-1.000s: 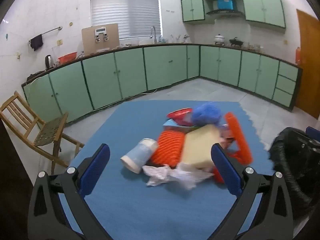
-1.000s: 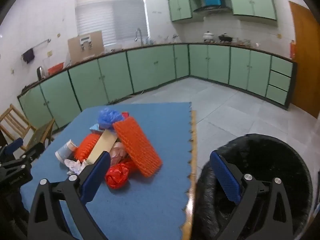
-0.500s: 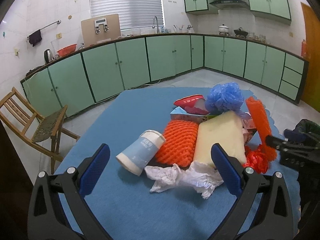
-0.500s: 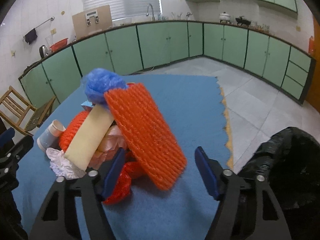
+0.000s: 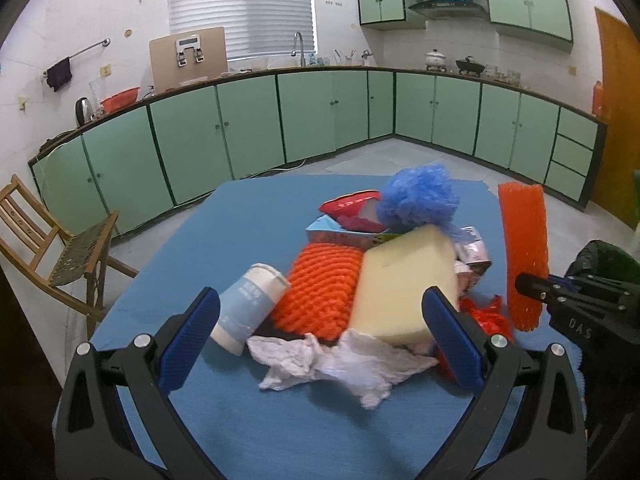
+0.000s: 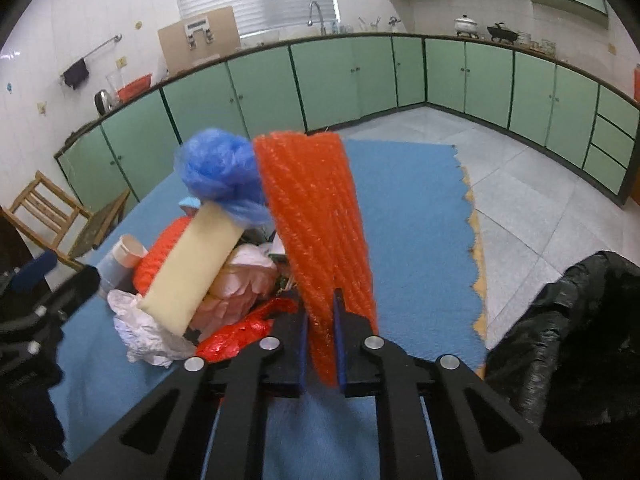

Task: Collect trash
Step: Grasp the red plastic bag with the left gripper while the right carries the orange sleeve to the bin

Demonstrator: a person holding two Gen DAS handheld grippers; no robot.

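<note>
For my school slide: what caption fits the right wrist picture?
Right hand-held gripper pinches orange foam net beside the trash pile.

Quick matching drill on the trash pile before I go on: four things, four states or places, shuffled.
Things:
1. orange foam net sleeve
2. crumpled white tissue
3. blue mesh ball
4. paper cup

States:
A. on its side on the blue mat
B. clamped in the right gripper
C. atop the pile
D. flat between the left gripper's open jaws

Pairs: 1-B, 2-D, 3-C, 4-A

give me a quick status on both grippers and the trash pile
Right gripper shut on orange foam net. Left gripper open, over crumpled tissue. Black trash bag at right, nothing blocking.
</note>
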